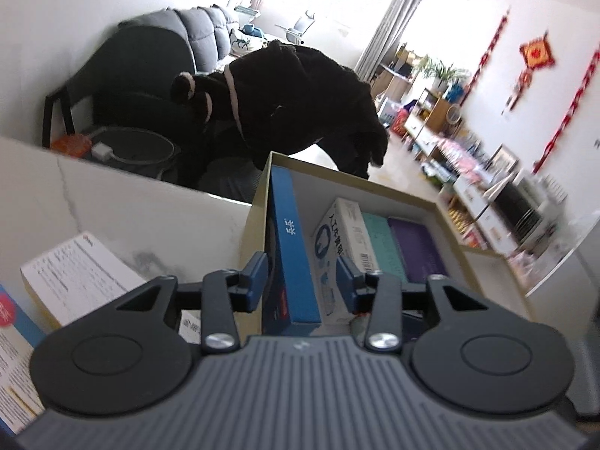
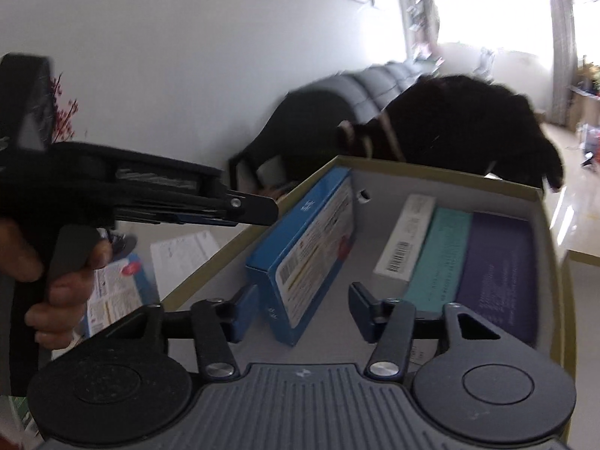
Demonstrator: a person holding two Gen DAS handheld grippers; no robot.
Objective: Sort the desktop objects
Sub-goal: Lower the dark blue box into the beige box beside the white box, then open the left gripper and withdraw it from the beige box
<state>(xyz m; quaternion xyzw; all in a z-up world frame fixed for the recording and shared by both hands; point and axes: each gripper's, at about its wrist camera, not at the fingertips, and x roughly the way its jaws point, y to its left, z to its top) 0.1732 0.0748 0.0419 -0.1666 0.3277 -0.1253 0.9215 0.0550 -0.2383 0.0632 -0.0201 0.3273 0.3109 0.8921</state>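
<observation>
An open cardboard box (image 1: 356, 183) (image 2: 450, 176) stands on the white table. Inside, a blue carton (image 1: 292, 247) (image 2: 300, 247) stands on edge along the left wall. A white carton (image 1: 345, 232) (image 2: 408, 240), a teal one (image 1: 382, 240) (image 2: 438, 258) and a purple one (image 1: 420, 247) (image 2: 498, 266) lie beside it. My left gripper (image 1: 300, 279) straddles the blue carton's near end, open, with a gap at its right finger. It shows edge-on in the right wrist view (image 2: 258, 210). My right gripper (image 2: 303, 309) is open just short of the same carton.
A white printed carton (image 1: 75, 273) and a blue-and-white carton (image 2: 116, 285) lie on the table left of the box. A person's hand (image 2: 56, 281) holds the left gripper. A black coat (image 1: 300, 101) drapes over a chair beyond the table's far edge.
</observation>
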